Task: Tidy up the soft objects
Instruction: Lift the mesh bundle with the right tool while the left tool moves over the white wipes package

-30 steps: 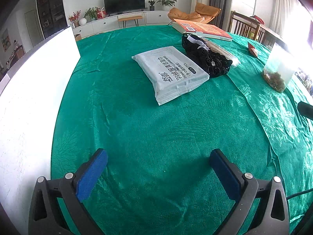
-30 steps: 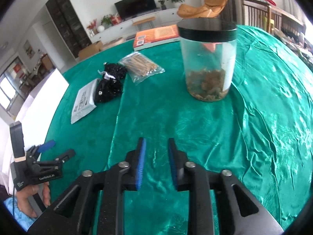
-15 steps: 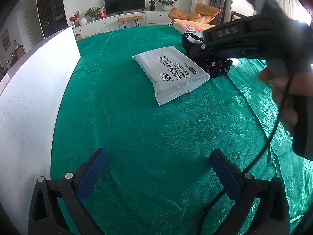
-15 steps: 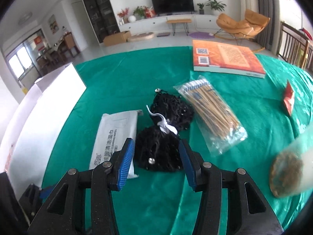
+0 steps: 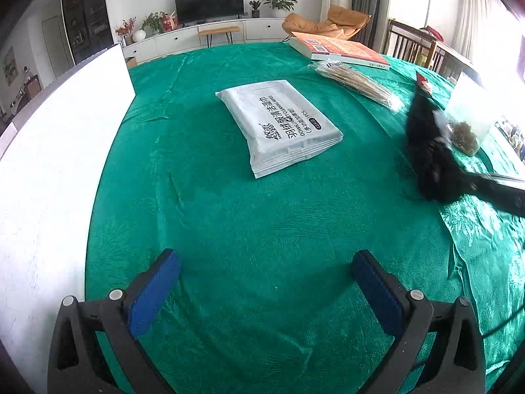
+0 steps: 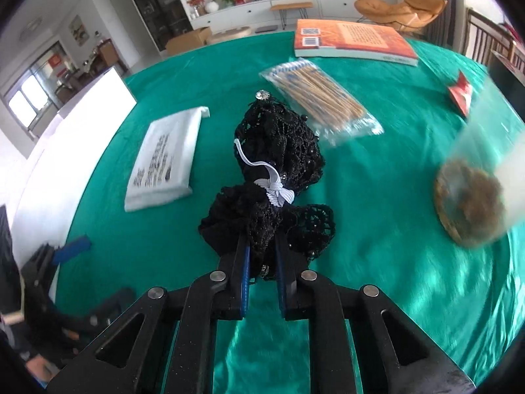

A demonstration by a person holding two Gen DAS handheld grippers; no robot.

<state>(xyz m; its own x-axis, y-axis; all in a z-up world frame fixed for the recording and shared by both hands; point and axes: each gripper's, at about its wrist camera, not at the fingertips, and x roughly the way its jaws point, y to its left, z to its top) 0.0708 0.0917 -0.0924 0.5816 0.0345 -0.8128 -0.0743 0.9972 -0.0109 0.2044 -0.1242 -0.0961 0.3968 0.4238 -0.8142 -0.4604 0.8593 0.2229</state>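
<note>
One soft item, the black mesh bundle [image 6: 272,177], is clamped at its near end by the right gripper [image 6: 261,256], whose jaws have just closed, over the green tablecloth [image 6: 377,197]. Left gripper [image 5: 262,290] is held wide open, empty. Pickup step judged done; placement beside the white wipes pack [image 5: 279,124] is likely required next.

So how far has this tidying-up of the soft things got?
Nothing looks sorted yet. In hand: the right gripper has just closed on the black mesh bundle, which seems lifted off the green tablecloth. Left: putting it somewhere, and the white wipes pack, untouched on the cloth. The left gripper is open and empty.
</note>
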